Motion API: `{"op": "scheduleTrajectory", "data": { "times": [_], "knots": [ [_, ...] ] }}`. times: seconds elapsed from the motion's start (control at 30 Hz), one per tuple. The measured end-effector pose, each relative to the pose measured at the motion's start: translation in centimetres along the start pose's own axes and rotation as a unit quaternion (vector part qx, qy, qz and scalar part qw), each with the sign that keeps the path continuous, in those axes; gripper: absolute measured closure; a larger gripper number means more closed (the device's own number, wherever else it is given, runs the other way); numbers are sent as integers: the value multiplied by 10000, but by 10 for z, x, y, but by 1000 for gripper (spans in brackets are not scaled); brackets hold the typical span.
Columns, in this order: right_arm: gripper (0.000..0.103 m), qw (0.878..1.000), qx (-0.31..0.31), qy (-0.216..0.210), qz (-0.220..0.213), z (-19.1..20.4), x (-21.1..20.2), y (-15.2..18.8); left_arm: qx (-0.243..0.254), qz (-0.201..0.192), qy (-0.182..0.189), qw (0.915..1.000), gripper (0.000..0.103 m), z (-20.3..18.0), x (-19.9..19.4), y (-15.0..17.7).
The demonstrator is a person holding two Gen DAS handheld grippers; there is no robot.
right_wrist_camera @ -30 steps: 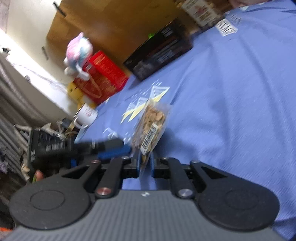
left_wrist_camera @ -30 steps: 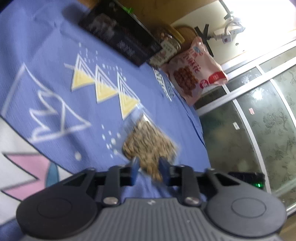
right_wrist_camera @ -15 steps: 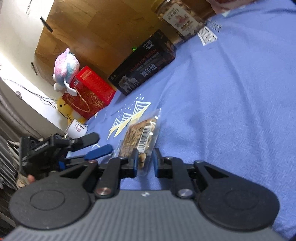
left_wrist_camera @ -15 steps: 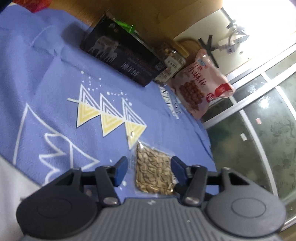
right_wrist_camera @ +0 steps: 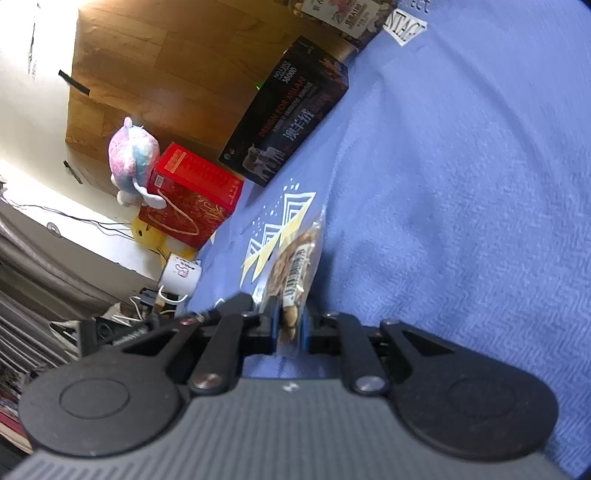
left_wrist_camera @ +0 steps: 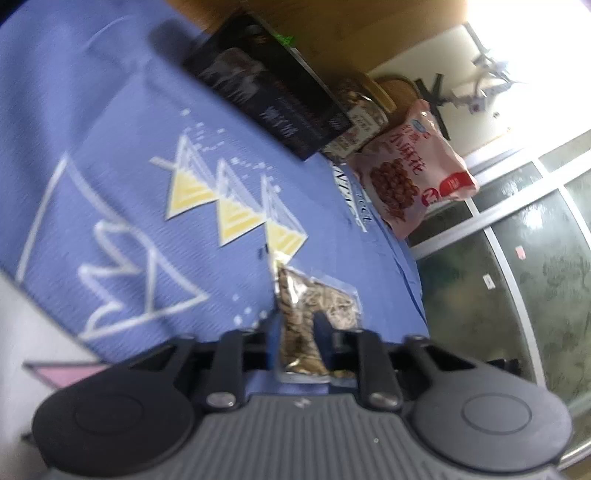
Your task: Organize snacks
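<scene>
Gripping one clear seed packet [left_wrist_camera: 300,325] w/ both: left gripper [left_wrist_camera: 295,330] & right gripper [right_wrist_camera: 289,320] pinch it narrow. Next, prob carry fwd to box [left_wrist_camera: 273,96] & snack bag [left_wrist_camera: 413,177] ahead.

Left view's smeared, so the black box [left_wrist_camera: 269,96] lettering is unreadable; the jar [right_wrist_camera: 347,14] is cut off at the right view's top edge.

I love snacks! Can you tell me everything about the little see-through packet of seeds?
The small clear plastic packet of brown seeds looks crinkly and shiny, with a white barcode label on one side. It stands on edge above the blue patterned cloth, near the yellow triangles. The left gripper and right gripper both pinch it.
</scene>
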State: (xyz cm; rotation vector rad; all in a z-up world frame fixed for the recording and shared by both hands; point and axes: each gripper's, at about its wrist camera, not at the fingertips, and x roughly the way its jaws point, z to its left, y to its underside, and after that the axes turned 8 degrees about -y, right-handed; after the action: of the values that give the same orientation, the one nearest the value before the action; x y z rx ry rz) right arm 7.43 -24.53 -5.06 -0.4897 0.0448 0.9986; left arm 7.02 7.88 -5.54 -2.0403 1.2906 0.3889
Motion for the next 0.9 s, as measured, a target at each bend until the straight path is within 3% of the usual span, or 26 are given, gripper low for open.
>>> {"op": "scheduleTrajectory", "data": {
  "times": [0.2,0.43,0.9],
  "knots": [
    [89,9999,113,-89,75,0,-2,2,-103,1,104,9999,92,8,-9,13],
    [87,9994,-229,10,258,11,3,11,-235,-68,114,9996,92,18,-24,24],
    [84,9985,-493,166,164,16,5,18,-240,-73,223,9994,92,22,-28,27]
  ]
}}
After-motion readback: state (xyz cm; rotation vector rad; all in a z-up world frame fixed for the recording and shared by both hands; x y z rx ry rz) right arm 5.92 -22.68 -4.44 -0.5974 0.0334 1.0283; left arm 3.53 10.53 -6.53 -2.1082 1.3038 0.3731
